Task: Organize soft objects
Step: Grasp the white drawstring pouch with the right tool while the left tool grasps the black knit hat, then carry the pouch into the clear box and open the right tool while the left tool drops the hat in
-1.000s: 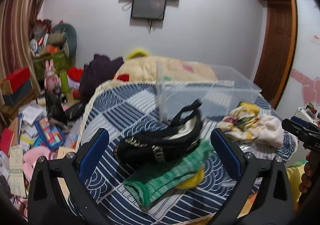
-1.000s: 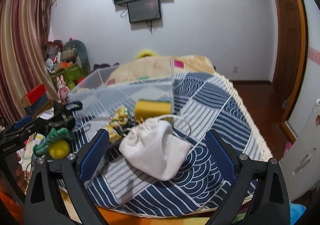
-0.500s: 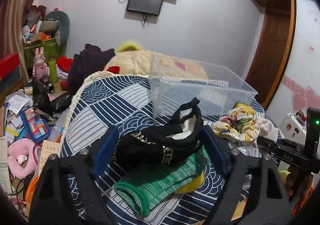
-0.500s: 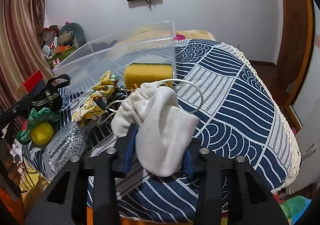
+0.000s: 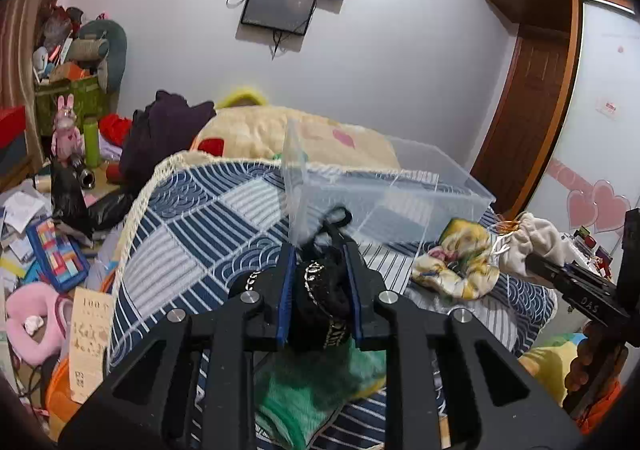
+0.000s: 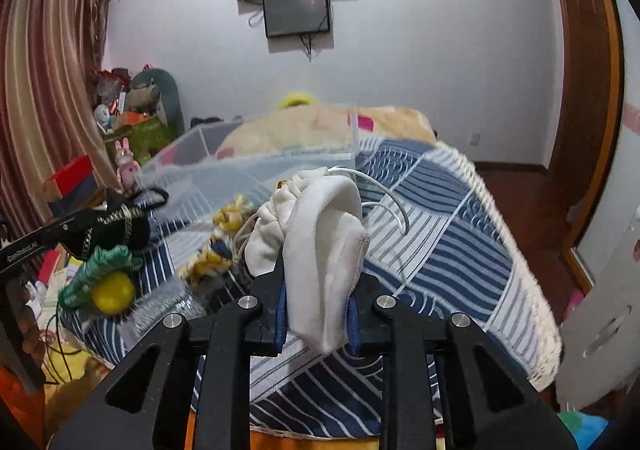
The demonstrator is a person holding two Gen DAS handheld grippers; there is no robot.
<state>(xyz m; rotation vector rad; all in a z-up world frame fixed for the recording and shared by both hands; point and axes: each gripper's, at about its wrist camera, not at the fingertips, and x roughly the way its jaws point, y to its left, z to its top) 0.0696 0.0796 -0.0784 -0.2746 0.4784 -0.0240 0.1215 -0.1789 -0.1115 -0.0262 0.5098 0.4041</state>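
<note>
While the left gripper [image 5: 319, 282] is clamped on a black fabric pouch with a chain trim [image 5: 320, 290], the right gripper [image 6: 318, 302] pinches a white drawstring cloth bag [image 6: 324, 246] above the blue patterned bedspread [image 6: 440, 250]. Under the pouch lies a green knitted piece [image 5: 304, 382] touching a yellow ball [image 6: 113, 292]. Just beyond, a yellow floral scrunchie [image 5: 456, 270] lies beside the clear plastic storage box [image 5: 392, 190], which stands directly ahead of both grippers.
</note>
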